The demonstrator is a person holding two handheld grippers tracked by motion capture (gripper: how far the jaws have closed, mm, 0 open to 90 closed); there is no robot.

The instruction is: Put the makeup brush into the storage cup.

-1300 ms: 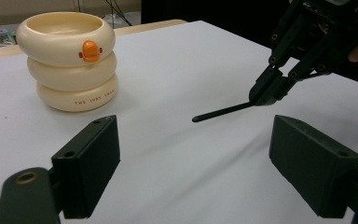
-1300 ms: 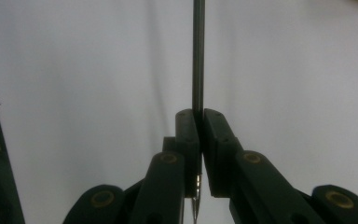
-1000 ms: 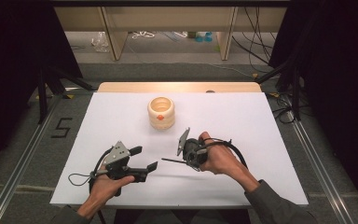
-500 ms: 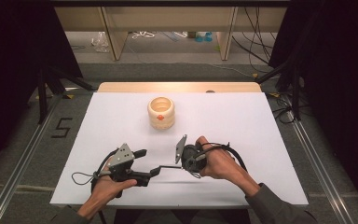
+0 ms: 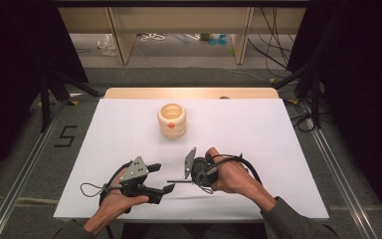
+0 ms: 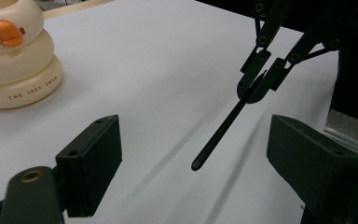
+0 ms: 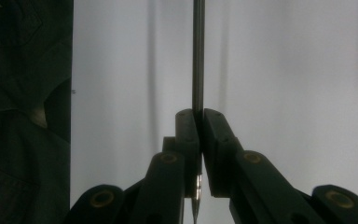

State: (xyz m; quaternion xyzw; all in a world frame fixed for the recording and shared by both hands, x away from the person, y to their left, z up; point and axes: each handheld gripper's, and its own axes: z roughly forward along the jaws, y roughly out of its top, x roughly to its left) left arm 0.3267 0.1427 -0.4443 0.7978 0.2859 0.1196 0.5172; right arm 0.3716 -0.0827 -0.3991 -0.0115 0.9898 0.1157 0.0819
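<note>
Two grippers are working near the front edge of the white table [image 5: 258, 129] in the high view. The right gripper [image 5: 180, 180] is pinching a thin black stick [image 5: 175, 181], and it is pointing the stick toward nine o'clock. Compared with a second ago, the two hands are sitting closer together, so the stick's tip is now almost reaching the left gripper [image 5: 163, 180]; a handover seems to be coming. At twelve o'clock from the hands, a cream ribbed cup [image 5: 171, 120] is standing well apart.

In the left gripper view, the jaws are standing wide apart and holding nothing. The stick [image 6: 223, 128], smooth, matte and round-tipped, is hanging between them without touching. The cup [image 6: 16, 56], glossy with an orange duck bill, is sitting at ten o'clock.

In the right gripper view, the flat black pads [image 7: 189, 135] are clamping the stick [image 7: 198, 56] tightly, and it is running straight toward twelve o'clock.
</note>
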